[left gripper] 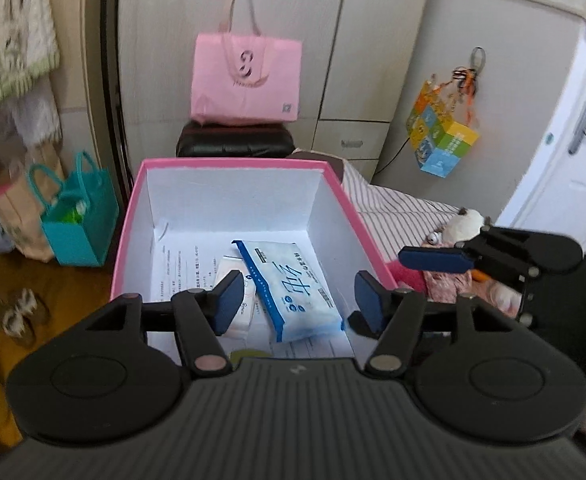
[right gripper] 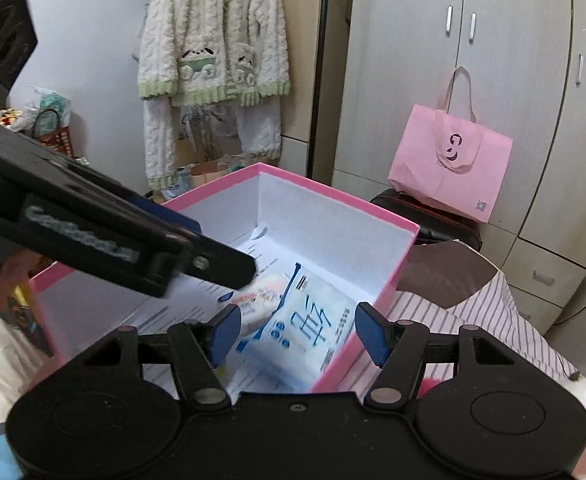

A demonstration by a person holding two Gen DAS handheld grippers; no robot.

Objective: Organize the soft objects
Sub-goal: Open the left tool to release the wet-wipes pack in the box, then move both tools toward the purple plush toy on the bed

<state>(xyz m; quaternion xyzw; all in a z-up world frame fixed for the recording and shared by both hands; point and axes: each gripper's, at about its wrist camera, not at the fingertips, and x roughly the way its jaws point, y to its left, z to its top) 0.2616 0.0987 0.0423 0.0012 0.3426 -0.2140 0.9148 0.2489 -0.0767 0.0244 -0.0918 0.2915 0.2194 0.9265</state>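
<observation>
Where left claw point(right gripper: 249, 276) crosses | white pack point(right gripper: 261, 300) half-hidden

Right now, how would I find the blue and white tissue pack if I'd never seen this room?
Look for the big pink box with white insides, standing on the striped bedding. On its floor, over printed sheets, lies the blue and white tissue pack. It leans across a smaller white pack, and only it has blue edges and large blue writing.

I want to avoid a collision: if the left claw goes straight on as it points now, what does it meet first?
Probably the blue tissue pack lying in the pink box: it sits right between the open left claw fingers, though depth is unclear.
</observation>
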